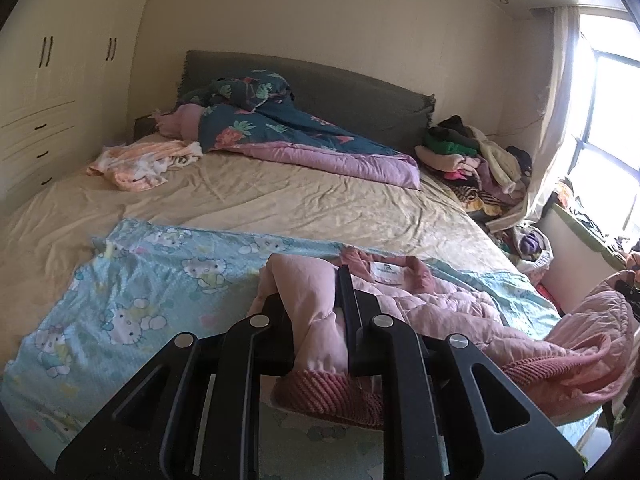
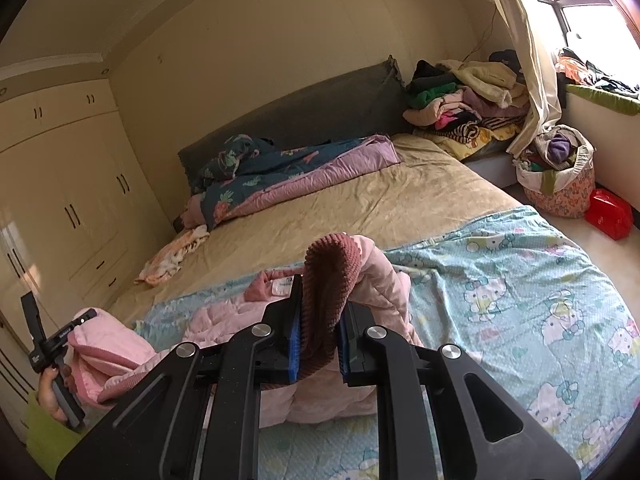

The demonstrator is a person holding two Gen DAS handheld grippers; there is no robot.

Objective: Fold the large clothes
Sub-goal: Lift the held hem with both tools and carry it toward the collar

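Across the bed, both tongs clamp the pink jacket's cuffs, collar toward the headboard.

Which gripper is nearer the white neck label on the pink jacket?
Left. The left gripper grips the pink jacket just below the white label; the right gripper clamps the ribbed hem, farther from it.

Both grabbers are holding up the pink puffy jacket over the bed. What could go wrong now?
1. The right gripper pinches only the ribbed cuff of the pink quilted jacket; the thick knit might slip from the jaws.
2. The left gripper clamps bunched fabric, so the fold may come out crooked.
3. The jacket could drag and wrinkle the light blue cartoon-cat sheet beneath it.
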